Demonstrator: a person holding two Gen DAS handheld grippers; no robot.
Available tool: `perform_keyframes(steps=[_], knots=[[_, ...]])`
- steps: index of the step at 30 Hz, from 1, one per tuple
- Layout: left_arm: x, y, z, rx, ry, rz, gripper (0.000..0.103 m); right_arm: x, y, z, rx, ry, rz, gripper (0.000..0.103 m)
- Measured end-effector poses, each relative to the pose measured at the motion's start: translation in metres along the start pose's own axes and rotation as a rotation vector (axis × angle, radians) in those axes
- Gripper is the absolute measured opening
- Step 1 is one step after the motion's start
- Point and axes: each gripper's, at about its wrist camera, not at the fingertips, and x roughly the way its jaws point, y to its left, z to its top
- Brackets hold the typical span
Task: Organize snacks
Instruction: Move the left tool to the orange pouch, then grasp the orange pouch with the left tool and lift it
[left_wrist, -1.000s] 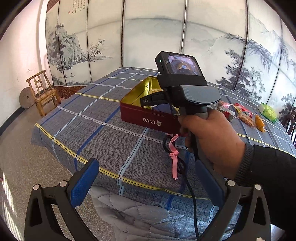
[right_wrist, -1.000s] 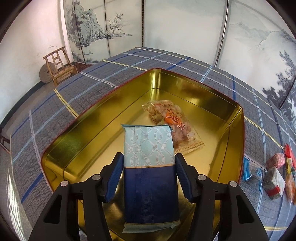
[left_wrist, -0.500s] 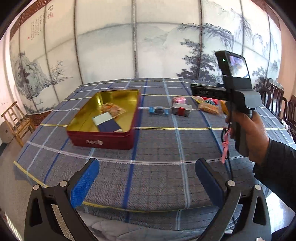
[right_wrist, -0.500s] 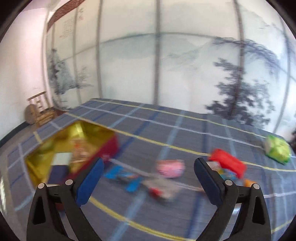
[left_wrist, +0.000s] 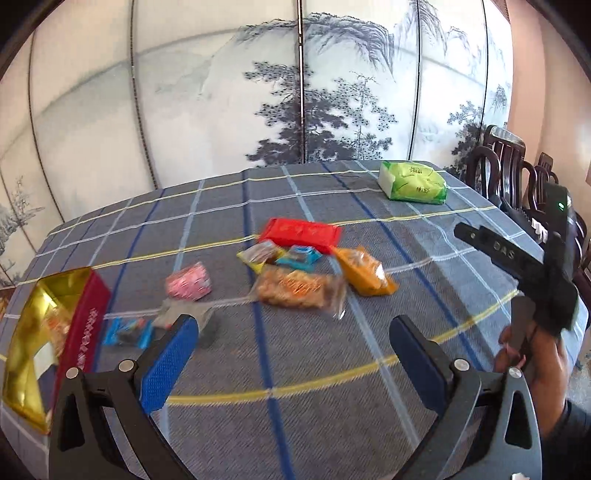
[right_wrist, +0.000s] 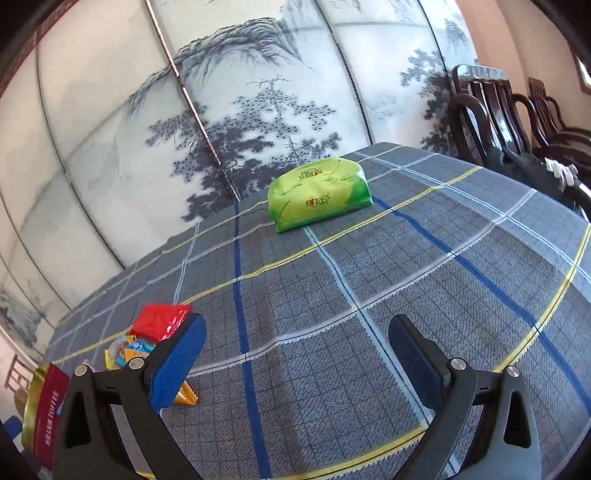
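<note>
My left tool (left_wrist: 293, 349) is spread wide with nothing between the blue pads, just plaid desk (left_wrist: 332, 406) cloth under it. Same story for my right tool (right_wrist: 295, 350): jaws gaping, holding nothing.

The 2 cameras see pretty different stuff. The left one gets the whole snack pile: a red packet (left_wrist: 301, 234), an orange packet (left_wrist: 364, 271), a clear bag of brownish crackers (left_wrist: 299, 288), a pink wrapped candy (left_wrist: 188, 284), a small teal one (left_wrist: 299, 256) touching a yellow one (left_wrist: 258, 254), and a blue candy (left_wrist: 127, 332) just beside the red tin (left_wrist: 79, 332) at the far left (gold inside, a couple of snacks already in there, blurry though). It also catches my right hand (left_wrist: 535, 354) on its handle at the right edge.

The right camera mostly stares at the green tissue pack (right_wrist: 319, 192), sitting alone well apart from the pile near the far side of the desk. Of the snacks it only gets the red packet (right_wrist: 160, 321) and some bits peeking out beside the left finger (right_wrist: 177, 363), plus a sliver of the tin (right_wrist: 44, 410) at the lower left. Dark wooden chairs (right_wrist: 495, 107) show on the right there, much clearer than in the left view.
</note>
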Motion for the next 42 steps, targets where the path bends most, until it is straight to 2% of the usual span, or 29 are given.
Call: perform_keyframes(steps=[4, 5, 7, 9, 10, 13, 14, 15, 19, 22, 25, 28, 33, 36, 42], knots=[[0.059, -0.036, 0.023, -0.022, 0.053, -0.031, 0.103, 0.003, -0.036, 0.001, 0.170, 0.015, 0.013, 0.100], [0.070, -0.042, 0.025, -0.030, 0.061, -0.026, 0.101, 0.005, -0.044, 0.001, 0.210, 0.018, 0.030, 0.100], [0.090, -0.051, 0.027, -0.041, 0.072, 0.036, 0.092, 0.005, -0.054, 0.001, 0.270, 0.017, 0.061, 0.100], [0.109, -0.055, 0.029, -0.069, 0.109, 0.037, 0.078, 0.008, -0.054, 0.001, 0.275, 0.022, 0.069, 0.100], [0.116, -0.057, 0.029, -0.073, 0.127, 0.043, 0.075, 0.009, -0.051, 0.002, 0.258, 0.026, 0.073, 0.100], [0.129, -0.068, 0.031, -0.051, 0.141, 0.066, 0.060, 0.011, -0.040, 0.002, 0.204, 0.031, 0.067, 0.100], [0.130, -0.075, 0.031, -0.025, 0.137, 0.056, 0.039, 0.011, -0.038, 0.001, 0.196, 0.033, 0.066, 0.100], [0.131, -0.080, 0.031, -0.001, 0.145, 0.050, 0.036, 0.011, -0.037, 0.001, 0.194, 0.035, 0.067, 0.100], [0.117, -0.085, 0.032, 0.021, 0.110, 0.007, 0.033, 0.012, -0.041, 0.001, 0.213, 0.035, 0.075, 0.100], [0.088, -0.080, 0.037, 0.024, 0.036, -0.037, 0.032, 0.012, -0.043, 0.001, 0.221, 0.032, 0.078, 0.100], [0.059, -0.067, 0.043, 0.001, -0.002, -0.083, 0.031, 0.012, -0.042, 0.001, 0.213, 0.034, 0.074, 0.100], [0.032, -0.051, 0.049, -0.012, -0.041, -0.082, 0.031, 0.013, -0.038, 0.000, 0.189, 0.039, 0.064, 0.100], [-0.005, -0.011, 0.059, -0.024, -0.093, -0.023, 0.031, 0.015, -0.032, 0.000, 0.161, 0.048, 0.051, 0.100], [-0.025, 0.020, 0.063, -0.020, -0.121, 0.038, 0.031, 0.015, -0.029, -0.001, 0.144, 0.050, 0.042, 0.100], [-0.059, 0.099, 0.065, -0.062, -0.132, 0.163, 0.031, 0.016, -0.023, -0.002, 0.118, 0.054, 0.027, 0.100]])
